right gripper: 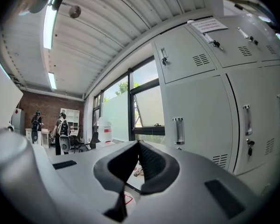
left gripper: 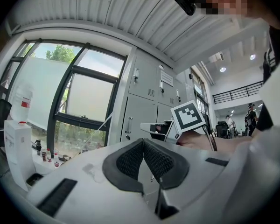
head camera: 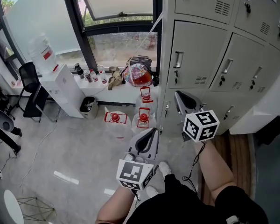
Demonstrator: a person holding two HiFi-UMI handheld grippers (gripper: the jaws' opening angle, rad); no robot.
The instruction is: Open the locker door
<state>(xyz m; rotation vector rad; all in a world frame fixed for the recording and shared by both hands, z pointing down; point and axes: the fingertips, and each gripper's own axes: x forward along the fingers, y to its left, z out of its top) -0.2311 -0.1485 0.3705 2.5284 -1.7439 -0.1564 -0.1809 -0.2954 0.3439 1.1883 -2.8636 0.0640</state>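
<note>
Standing before a bank of grey lockers (head camera: 210, 50), a gripper in each hand, forearms bare. Nearest the metal fronts: the right gripper (head camera: 178, 95), fingers shut tip to tip with nothing between them, pointing up along the lockers' left edge. Just ahead and to its right in the right gripper view, apart from the fingers: the locker door (right gripper: 200, 120), closed flush, with its upright handle (right gripper: 178, 130) untouched and a vent slot low on the panel. Lower and to the left, over pale grey floor (head camera: 74, 148): the left gripper (head camera: 153, 130), fingers likewise pressed together and empty, well apart from the door. Visible in the left gripper view, the right gripper's marker cube (left gripper: 190, 116), held out beside the lockers. Beyond, under a large window (head camera: 121, 45): a white water dispenser (head camera: 60, 87) topped by a clear bottle, a black chair (head camera: 29, 78) to its left, small bottles (head camera: 86, 73) lined up on the sill, and a dark bag (head camera: 139, 71) with red contents near the lockers. On the floor below the sill, a black bin (head camera: 87, 105) and clear bags (head camera: 115, 118) holding red items. Far back in the right gripper view, two people (right gripper: 60, 129) standing near a brick wall.
</note>
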